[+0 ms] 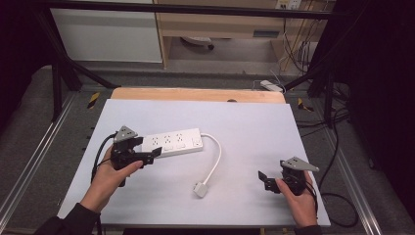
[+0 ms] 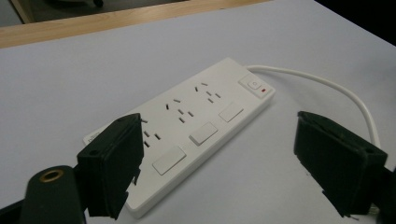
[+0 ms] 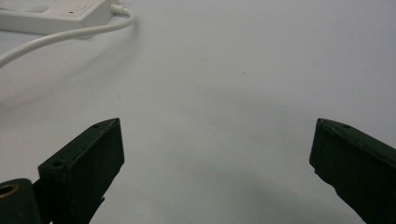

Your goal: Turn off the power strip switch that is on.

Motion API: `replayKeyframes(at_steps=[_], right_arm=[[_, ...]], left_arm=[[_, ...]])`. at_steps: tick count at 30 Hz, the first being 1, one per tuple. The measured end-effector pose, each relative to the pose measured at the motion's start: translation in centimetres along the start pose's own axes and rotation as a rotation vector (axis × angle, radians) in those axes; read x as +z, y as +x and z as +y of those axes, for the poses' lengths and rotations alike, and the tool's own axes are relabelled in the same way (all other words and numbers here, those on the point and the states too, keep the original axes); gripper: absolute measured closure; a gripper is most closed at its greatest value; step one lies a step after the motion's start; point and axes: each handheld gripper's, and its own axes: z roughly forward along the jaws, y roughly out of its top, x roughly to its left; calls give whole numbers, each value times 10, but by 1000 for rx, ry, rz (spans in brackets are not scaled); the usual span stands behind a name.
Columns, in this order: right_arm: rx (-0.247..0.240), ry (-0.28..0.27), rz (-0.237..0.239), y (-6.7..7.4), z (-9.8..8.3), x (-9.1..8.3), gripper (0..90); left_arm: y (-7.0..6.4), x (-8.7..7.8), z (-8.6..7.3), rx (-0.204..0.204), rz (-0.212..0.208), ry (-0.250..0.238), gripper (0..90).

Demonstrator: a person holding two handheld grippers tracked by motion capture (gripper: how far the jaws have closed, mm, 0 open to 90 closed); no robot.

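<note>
Black left gripper and right gripper, grey three-cornered top plates, brass-ringed holes, trailing black cables, dark sleeves.

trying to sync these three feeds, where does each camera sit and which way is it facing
High view: fixed above the person's side, looking forward and down on the table; both forearms enter from the bottom, left hand-held gripper at the power strip, right hand-held gripper apart over bare table.
Left gripper view: rides the left hand-held gripper, looking along its open black jaws at the power strip's near end.
Right gripper view: rides the right hand-held gripper, jaws open, facing bare table.
Shared: all three show the power strip and its white cable.
</note>
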Motion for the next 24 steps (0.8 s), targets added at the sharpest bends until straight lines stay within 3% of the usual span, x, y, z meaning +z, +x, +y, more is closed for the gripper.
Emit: replayKeyframes(at_steps=[24], right_arm=[[2, 1, 7, -1, 0, 0, 36]], left_arm=[[7, 21, 1, -7, 21, 40, 261]])
